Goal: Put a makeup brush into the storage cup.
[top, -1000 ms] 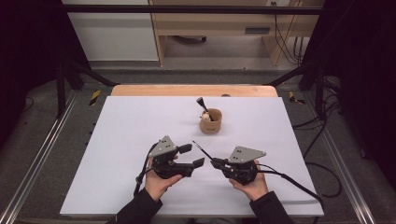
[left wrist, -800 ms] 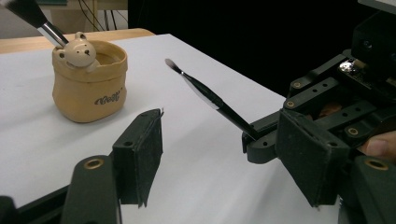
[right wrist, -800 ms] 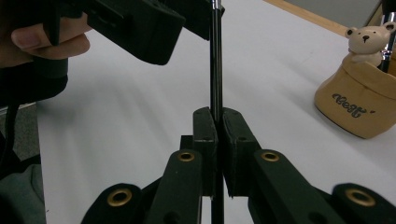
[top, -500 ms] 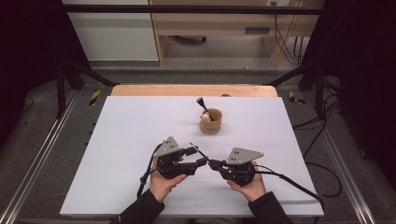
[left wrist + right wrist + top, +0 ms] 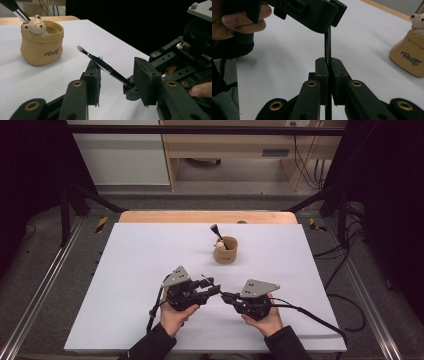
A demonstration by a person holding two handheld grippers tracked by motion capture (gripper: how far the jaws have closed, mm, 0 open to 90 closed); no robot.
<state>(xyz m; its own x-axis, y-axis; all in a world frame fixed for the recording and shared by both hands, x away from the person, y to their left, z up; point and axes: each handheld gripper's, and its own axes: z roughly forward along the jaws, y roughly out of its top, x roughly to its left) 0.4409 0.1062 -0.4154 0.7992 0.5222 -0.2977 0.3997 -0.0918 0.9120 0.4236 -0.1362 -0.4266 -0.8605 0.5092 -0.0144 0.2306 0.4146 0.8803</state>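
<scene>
A thin black brush [image 5: 105,67] with a dark tip is clamped by its handle in my right gripper [image 5: 329,65], which is shut on it near the table's front edge [image 5: 226,296]. My left gripper [image 5: 119,68] faces it from the left [image 5: 212,287]. Its jaws have just been closing, with the brush [image 5: 327,45] between them. A wide gap remains, so the pads do not press on the brush. Beyond stands a tan cup [image 5: 226,251] with a small bear figure [image 5: 36,23] on its rim and another dark-headed brush [image 5: 216,231] in it.
The white table top [image 5: 125,270] spreads wide on both sides of the hands. A wooden edge [image 5: 200,216] runs along its far side. Metal frame rails and cables [image 5: 330,315] lie beside the table on the floor.
The left gripper's jaws have narrowed around the brush. Both hands and the brush stay where they were.
</scene>
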